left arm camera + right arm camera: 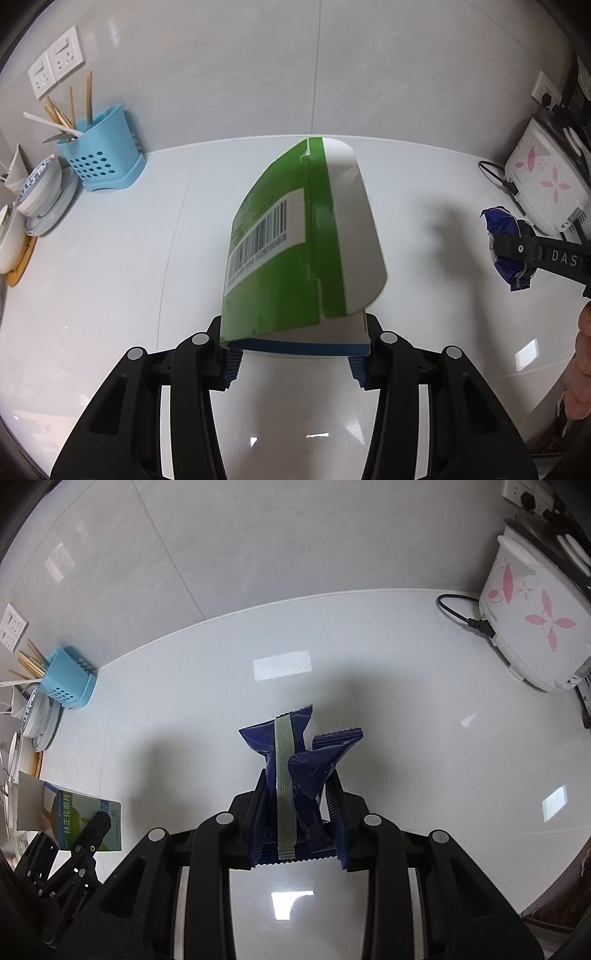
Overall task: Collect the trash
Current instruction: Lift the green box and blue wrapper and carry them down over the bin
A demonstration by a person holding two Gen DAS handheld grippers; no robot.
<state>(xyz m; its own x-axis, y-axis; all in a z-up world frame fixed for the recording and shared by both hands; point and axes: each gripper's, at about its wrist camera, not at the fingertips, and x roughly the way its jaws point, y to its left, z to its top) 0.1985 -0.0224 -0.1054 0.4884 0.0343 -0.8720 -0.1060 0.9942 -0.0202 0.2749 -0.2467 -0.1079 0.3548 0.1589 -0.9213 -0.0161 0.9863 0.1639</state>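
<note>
the left tool (295,356) is squeezed shut on a green and white box (295,236). it holds the box by its bottom end, with a blue pad on each side. the box is up in the air over the white tabletop (110,277), and its white flap at the top hangs open. the box looks like thin card, so it is most likely light and a bit stiff. a hard squeeze could dent it. holding it low on the two flat sides, as now, looks like a good place.

the right tool (295,812) is squeezed shut on a dark blue wrapper (299,760) with a silver strip down it. the wrapper is bunched up between the pads and is also up off the tabletop. it looks soft, crinkly and very light. it may be slippery too, so it could slide out if the pads let go a little. the thick bunched middle is the best spot to hold.

the tabletop under both tools is bare and shiny, so there is lots of room to move. at the far left stand a blue holder with chopsticks (99,147) and a stack of bowls and plates (44,192), which could break if bumped. at the far right is a white cooker with pink flowers (532,616) and its black cord (461,613), close to the wall. the two tools are well apart. no trash bin shows in either view.
</note>
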